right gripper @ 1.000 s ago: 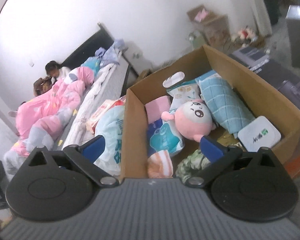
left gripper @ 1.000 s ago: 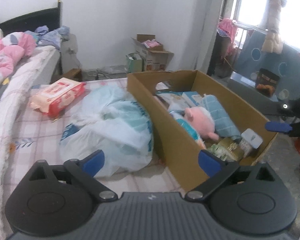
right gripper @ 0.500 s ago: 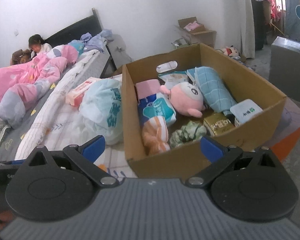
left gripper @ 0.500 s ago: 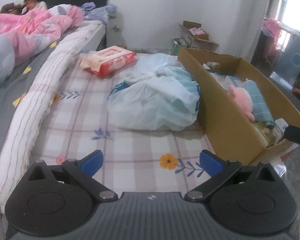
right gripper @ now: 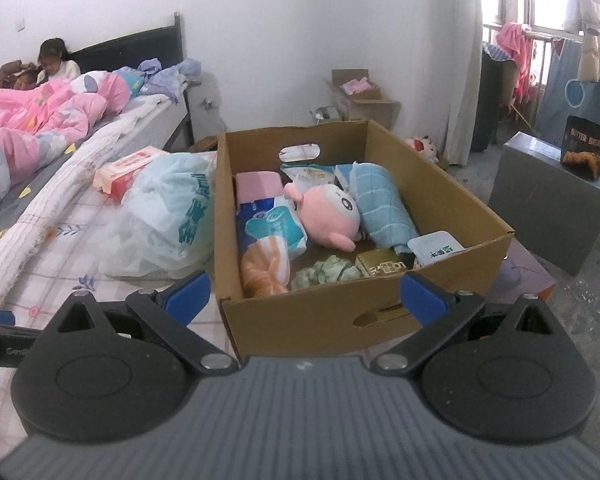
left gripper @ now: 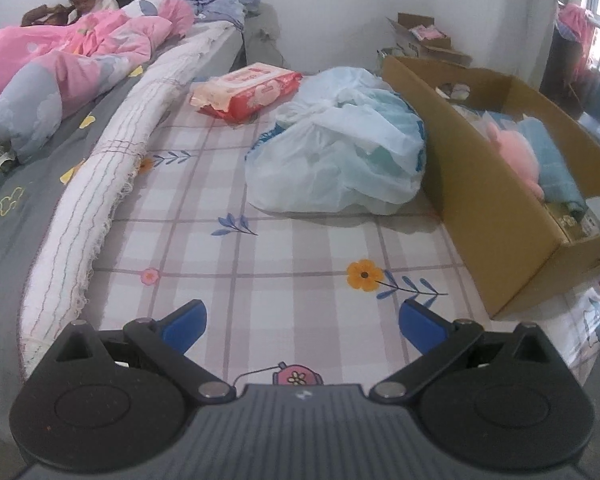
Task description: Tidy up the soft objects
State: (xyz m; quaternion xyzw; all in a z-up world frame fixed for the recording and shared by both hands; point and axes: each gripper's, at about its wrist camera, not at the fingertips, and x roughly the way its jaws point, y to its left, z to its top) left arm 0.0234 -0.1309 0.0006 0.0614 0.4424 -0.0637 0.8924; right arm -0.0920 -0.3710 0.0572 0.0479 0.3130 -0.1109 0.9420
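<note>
A cardboard box (right gripper: 336, 316) stands on the checked bed sheet (left gripper: 284, 248). Inside lie a pink plush toy (right gripper: 328, 214), a rolled blue towel (right gripper: 382, 200), a blue tissue pack (right gripper: 270, 228), an orange striped cloth (right gripper: 266, 266), a green cloth (right gripper: 326, 272) and small packets. A pale plastic bag (left gripper: 340, 152) lies left of the box, and a red wipes pack (left gripper: 246, 90) sits farther back. My left gripper (left gripper: 302, 326) hovers open over bare sheet. My right gripper (right gripper: 304, 294) is open in front of the box's near wall. Nothing is held.
A rolled white quilt (left gripper: 112, 152) runs along the sheet's left side. Two people sit under a pink duvet (right gripper: 40, 116) at the headboard. A grey cabinet (right gripper: 548, 196) stands right of the box, and another carton (right gripper: 360, 100) sits on the floor by the wall.
Both grippers have pulled back from the box. The left view swung left onto the open sheet; the right view now shows the whole box from its near end.
</note>
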